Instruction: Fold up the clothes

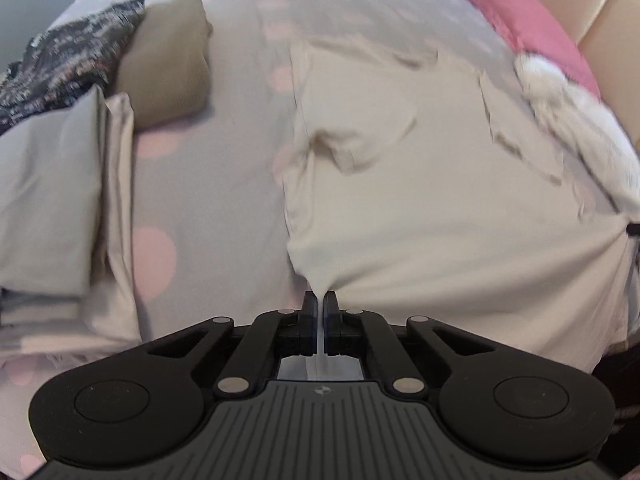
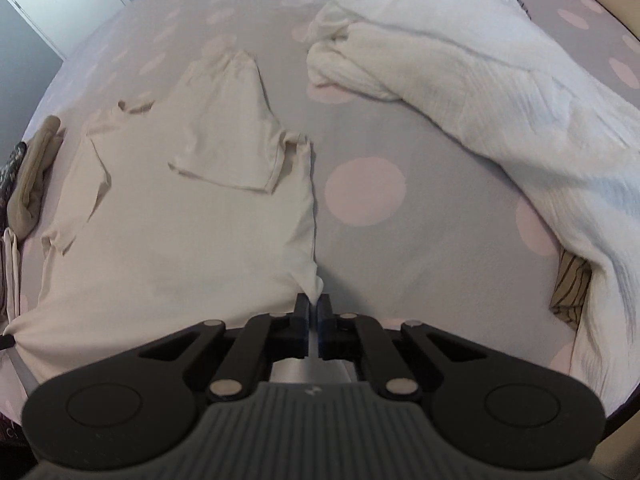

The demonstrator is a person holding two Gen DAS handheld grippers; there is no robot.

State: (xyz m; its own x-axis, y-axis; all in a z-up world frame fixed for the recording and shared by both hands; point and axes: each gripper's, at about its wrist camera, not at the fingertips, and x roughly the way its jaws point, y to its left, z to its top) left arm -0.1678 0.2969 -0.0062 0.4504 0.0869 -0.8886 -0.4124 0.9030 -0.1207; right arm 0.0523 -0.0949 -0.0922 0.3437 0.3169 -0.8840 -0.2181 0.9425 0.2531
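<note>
A cream T-shirt point(image 1: 440, 200) lies spread on the bed, its sleeves folded in over the body. My left gripper point(image 1: 320, 300) is shut on the shirt's near left hem corner, which is pulled up into a peak between the pads. In the right wrist view the same T-shirt point(image 2: 180, 240) fills the left half. My right gripper point(image 2: 313, 304) is shut on its near right hem corner, also drawn up into a point. The hem stretches taut between the two grips.
The bed sheet point(image 1: 224, 168) is grey with pink dots. Folded clothes point(image 1: 52, 200), a brown garment point(image 1: 168, 64) and a dark patterned one point(image 1: 68, 52) lie at the left. A crumpled white garment point(image 2: 480, 80) lies right of the shirt, over a striped cloth point(image 2: 570, 284). A pink pillow point(image 1: 520, 12) sits by the headboard.
</note>
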